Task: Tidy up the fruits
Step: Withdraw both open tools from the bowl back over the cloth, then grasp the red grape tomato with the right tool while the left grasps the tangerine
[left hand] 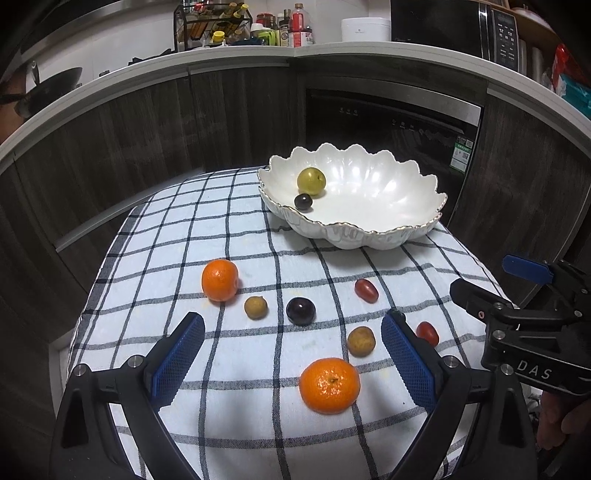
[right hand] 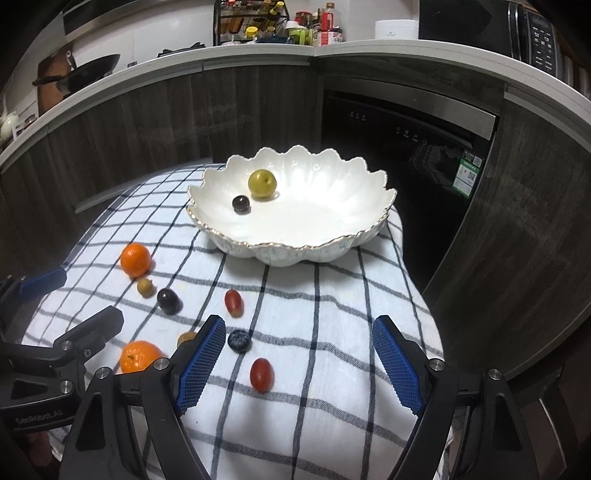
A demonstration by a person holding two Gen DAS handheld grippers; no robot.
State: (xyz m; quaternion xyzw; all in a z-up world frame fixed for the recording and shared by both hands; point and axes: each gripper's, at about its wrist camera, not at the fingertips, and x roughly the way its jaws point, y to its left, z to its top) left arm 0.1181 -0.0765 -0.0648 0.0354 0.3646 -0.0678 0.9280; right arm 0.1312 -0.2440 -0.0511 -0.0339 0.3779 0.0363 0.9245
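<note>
A white scalloped bowl [left hand: 388, 218] [right hand: 280, 243] at the far side of the checked cloth holds a green fruit [left hand: 311, 181] [right hand: 262, 183] and a dark grape [left hand: 303, 201] [right hand: 241, 203]. On the cloth lie two oranges [left hand: 219, 279] [left hand: 329, 385], two brown longans [left hand: 255, 307] [left hand: 361, 341], a dark plum [left hand: 300, 311], two red tomatoes [right hand: 233, 302] [right hand: 261, 373] and a blueberry [right hand: 239, 340]. My left gripper [left hand: 293, 354] is open and empty above the near orange. My right gripper [right hand: 299, 358] is open and empty over the near tomato; it also shows in the left wrist view [left hand: 495, 280].
The checked cloth [left hand: 236, 229] covers a small table whose edges drop off left, right and far. Dark cabinets and an oven [left hand: 391, 129] stand behind. A counter above holds bottles, a rack [left hand: 212, 26] and a wok [left hand: 55, 88].
</note>
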